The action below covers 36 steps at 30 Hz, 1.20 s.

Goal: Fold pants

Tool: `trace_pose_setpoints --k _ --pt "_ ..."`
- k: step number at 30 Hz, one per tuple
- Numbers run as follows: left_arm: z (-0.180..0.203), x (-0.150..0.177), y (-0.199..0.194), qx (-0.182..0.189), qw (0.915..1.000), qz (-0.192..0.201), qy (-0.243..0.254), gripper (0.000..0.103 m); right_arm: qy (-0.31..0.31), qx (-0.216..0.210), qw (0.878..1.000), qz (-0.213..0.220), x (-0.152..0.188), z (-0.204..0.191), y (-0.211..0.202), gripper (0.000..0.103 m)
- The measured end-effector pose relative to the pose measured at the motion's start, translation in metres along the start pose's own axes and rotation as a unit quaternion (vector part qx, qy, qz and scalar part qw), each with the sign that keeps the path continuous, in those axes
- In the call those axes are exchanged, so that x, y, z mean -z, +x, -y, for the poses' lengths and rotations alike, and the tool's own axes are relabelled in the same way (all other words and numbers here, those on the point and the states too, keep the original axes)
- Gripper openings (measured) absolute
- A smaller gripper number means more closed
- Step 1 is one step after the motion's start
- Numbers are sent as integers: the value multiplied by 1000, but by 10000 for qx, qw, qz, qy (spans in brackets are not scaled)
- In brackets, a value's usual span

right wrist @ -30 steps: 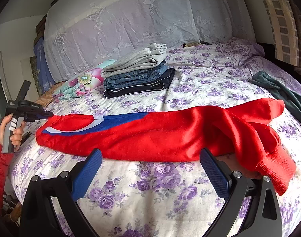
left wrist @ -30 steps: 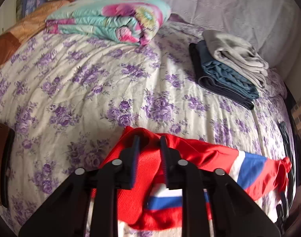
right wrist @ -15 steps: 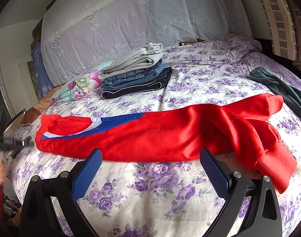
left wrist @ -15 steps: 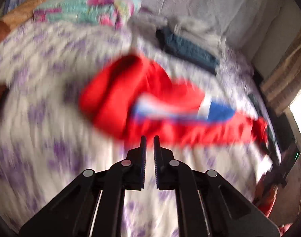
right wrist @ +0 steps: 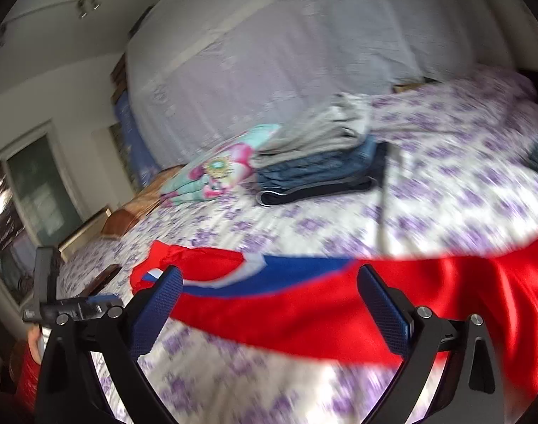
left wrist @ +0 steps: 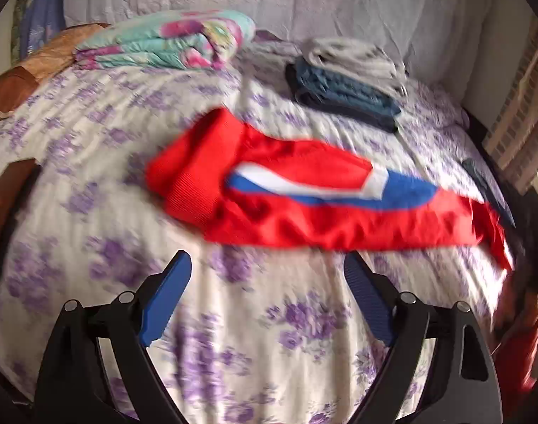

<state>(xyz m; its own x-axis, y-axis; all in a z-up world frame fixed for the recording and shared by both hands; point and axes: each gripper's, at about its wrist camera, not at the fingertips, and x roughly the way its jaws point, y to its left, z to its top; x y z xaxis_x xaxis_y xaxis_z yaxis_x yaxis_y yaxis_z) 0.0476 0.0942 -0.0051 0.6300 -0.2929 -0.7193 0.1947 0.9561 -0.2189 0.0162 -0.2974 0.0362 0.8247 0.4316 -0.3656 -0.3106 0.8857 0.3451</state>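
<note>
Red pants (left wrist: 304, 208) with the blue and white stripe are laid out long across the near half of the bed (left wrist: 92, 123), one end reaching toward the bed's right edge. The left gripper (left wrist: 269, 282) is opening up, nothing between its jaws, hovering over bare sheet just short of the cuff end. Right gripper (right wrist: 269, 296) is spread wide and empty too, with the pants lying across in front of it. Next fold, I'd say pinch both layers at the cuff so the fabric doesn't slide apart, and carry it over in one go. Plenty of bare sheet between the pants and the folded stack (left wrist: 350, 81) at the far side, but the near edge is tight, so fold away from it
</note>
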Motion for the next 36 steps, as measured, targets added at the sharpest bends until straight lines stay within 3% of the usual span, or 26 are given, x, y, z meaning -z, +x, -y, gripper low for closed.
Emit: trace_pose_setpoints --k 5,7,9,11,14,17,18,20,22,23,26,32,36 --pt "-11 24 14 -224 9996 -196 -34 85 -1469 -124 9879 -481 -32 -62 77 100" --pt "-19 30 7 -7 9998 -158 -82 85 -2253 -219 9717 -675 -33 -92 107 100" --pt "-27 32 -4 88 9999 -59 -124 85 -2936 48 9531 -739 -32 -115 137 100" --pt "-29 34 -12 -94 9999 51 -112 92 -3225 121 9427 -846 -31 -121 160 100" --pt "-38 33 -27 -500 9980 362 -127 97 -3216 -40 9360 -1433 -29 -117 194 100" --pt "-53 34 -32 -334 9984 337 -313 97 -3512 -11 9177 -1858 -15 -120 213 99" --pt "-59 35 -32 -232 9984 294 -425 97 -3665 3 9102 -1930 -10 -122 216 96" --pt "-67 37 -31 -74 9977 232 -629 97 -3925 -58 8970 -2031 1 -129 217 75" --pt "-73 40 -32 7 9968 198 -779 97 -4028 -172 8899 -2133 8 -133 211 19" --pt "-75 41 -34 23 9964 216 -821 97 -4052 -186 8891 -2120 10 -136 206 13" --pt "-76 43 -39 -44 9954 251 -923 97 -4121 -176 8915 -1873 11 -143 181 8" --pt "-79 48 -46 -62 9930 345 -1126 98 -3620 -700 9158 -1594 21 -154 109 2" --pt "-80 54 -53 64 9914 406 -1244 98 -3609 -1300 9072 -1727 62 -173 67 0"
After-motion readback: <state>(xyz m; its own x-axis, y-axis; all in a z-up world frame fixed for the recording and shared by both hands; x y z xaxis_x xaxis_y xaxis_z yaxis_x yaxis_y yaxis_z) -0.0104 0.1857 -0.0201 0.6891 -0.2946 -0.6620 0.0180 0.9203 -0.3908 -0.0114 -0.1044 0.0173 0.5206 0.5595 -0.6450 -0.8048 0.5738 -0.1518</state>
